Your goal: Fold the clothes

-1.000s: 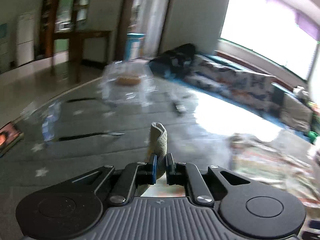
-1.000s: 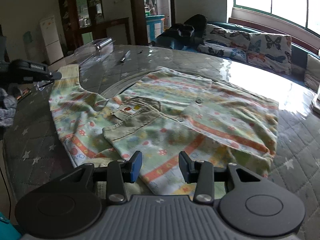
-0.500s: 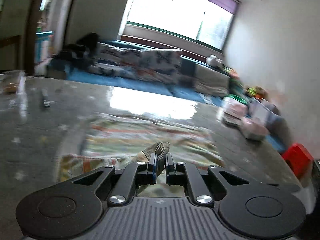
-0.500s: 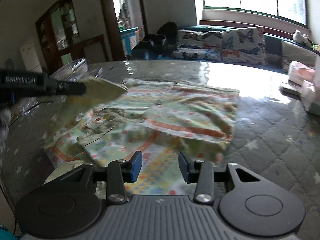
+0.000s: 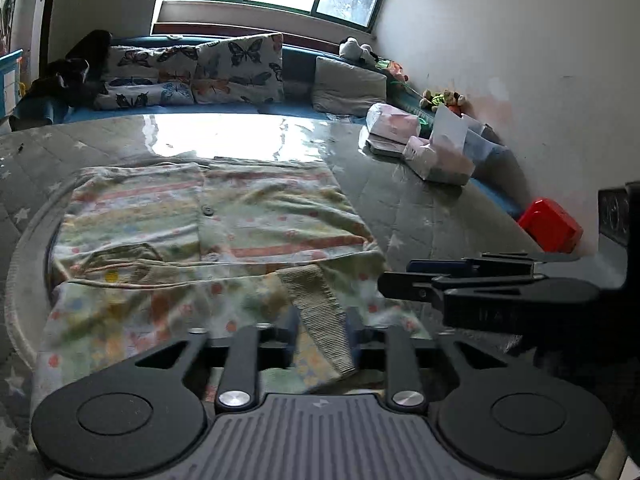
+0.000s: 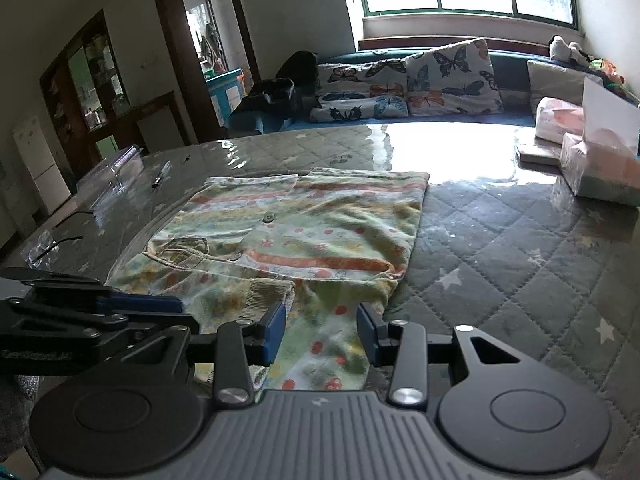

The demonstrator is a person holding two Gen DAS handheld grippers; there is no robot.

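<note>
A child's patterned cardigan (image 5: 224, 224) with orange and green stripes lies flat on the quilted table; it also shows in the right wrist view (image 6: 320, 224). One sleeve is folded across the near edge, its ribbed beige cuff (image 5: 320, 312) lying between the spread fingers of my left gripper (image 5: 322, 338), which is open. My right gripper (image 6: 320, 334) is open and empty over the near hem, just right of the cuff (image 6: 268, 298). Each gripper shows from the side in the other's view.
Tissue packs and a box (image 5: 436, 152) sit at the table's far right. A clear plastic box (image 6: 116, 168), a pen (image 6: 160, 174) and glasses (image 6: 44, 246) lie at the far left. A sofa with butterfly cushions (image 6: 416, 80) runs behind the table.
My left gripper carried the sleeve cuff across from the left onto the near edge of the cardigan, then opened and let it go. My right gripper stayed open near the hem.
</note>
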